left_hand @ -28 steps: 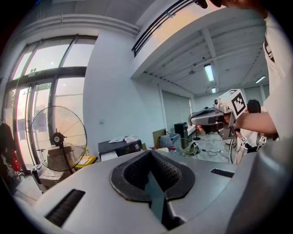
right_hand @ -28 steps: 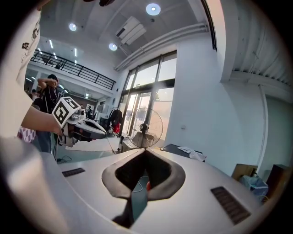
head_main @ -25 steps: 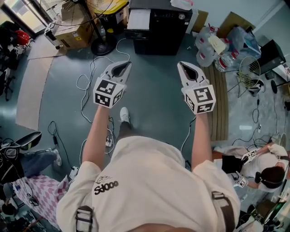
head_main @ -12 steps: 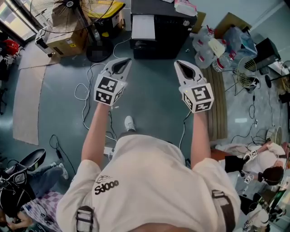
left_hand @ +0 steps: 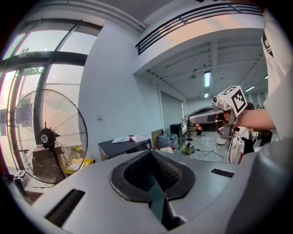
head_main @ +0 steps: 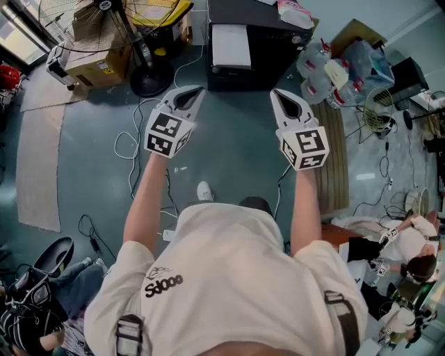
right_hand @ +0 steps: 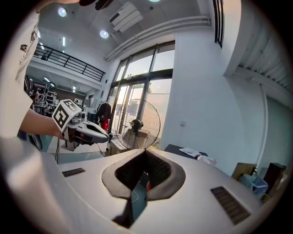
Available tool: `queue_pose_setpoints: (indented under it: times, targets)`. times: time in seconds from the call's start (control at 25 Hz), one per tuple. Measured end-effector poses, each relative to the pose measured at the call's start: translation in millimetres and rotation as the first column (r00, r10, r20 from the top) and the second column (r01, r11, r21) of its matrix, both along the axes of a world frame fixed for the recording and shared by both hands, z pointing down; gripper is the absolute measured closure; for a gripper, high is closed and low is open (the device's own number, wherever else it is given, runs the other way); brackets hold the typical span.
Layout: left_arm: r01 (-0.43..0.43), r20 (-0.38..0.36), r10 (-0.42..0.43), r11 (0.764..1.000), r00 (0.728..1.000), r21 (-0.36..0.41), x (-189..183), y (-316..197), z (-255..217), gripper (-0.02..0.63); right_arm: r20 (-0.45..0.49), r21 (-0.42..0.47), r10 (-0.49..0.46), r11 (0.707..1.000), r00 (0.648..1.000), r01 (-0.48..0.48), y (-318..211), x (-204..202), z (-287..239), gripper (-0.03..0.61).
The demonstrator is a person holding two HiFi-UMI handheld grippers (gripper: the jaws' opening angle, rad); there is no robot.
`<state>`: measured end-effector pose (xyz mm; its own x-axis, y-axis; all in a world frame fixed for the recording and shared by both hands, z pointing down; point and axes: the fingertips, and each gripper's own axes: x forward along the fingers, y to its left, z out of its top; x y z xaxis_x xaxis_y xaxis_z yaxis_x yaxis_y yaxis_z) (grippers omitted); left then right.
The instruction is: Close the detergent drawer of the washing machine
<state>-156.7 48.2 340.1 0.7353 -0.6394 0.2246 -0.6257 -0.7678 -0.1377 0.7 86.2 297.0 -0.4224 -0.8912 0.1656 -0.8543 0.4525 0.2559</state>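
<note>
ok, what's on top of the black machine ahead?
On the black machine: a white rectangular piece at its left, a pink-and-white packet at the right. The top's far part is out of frame.

You hold 2 grippers: left gripper (head_main: 197, 91), right gripper (head_main: 277, 94). 1 washing machine (head_main: 268, 43), 12 o'clock. 2 fans: standing fan (head_main: 149, 78) at 11, white fan (head_main: 379, 111) at 2. 1 cardboard box (head_main: 97, 62), 11. 2 bystanders: seated person (head_main: 410, 254) at 4, second person (head_main: 42, 295) at 8.

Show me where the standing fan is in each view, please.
Head view: standing fan, top left, base near the black machine.
Left gripper view: standing fan, far left.
Right gripper view: standing fan, centre.
Shared landmark: black machine.
</note>
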Motion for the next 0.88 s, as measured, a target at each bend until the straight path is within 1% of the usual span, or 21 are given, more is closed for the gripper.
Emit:
queue_pose_setpoints:
  times: [0.16, 0.4, 0.6, 0.76, 0.88]
  targets:
    - [-0.003, -0.021, 0.003, 1.000, 1.000, -0.018, -5, -22, 10, 0.595, -0.006, -0.015, 0.004, 1.000, 1.000, -0.004, -15, -4, 11, 0.584]
    - [0.001, -0.002, -0.001, 0.999, 1.000, -0.054, 15, -61, 20, 0.595, 0.006, -0.027, 0.012, 1.000, 1.000, -0.011, -55, 22, 18, 0.584]
    - [0.040, 0.024, -0.038, 0.997, 0.999, -0.065, 48, -96, 29, 0.595, 0.034, -0.038, -0.030, 0.999, 0.999, 0.031, -98, 58, 30, 0.584]
    - [0.047, 0.007, -0.046, 0.996, 0.999, -0.073, 80, -137, 31, 0.595, 0.048, -0.052, -0.079, 0.995, 0.996, 0.082, -146, 87, 38, 0.584]
    - [0.082, -0.001, -0.082, 0.993, 0.997, -0.082, 106, -172, 36, 0.594, 0.039, -0.080, -0.114, 0.990, 0.993, 0.117, -180, 115, 50, 0.584]
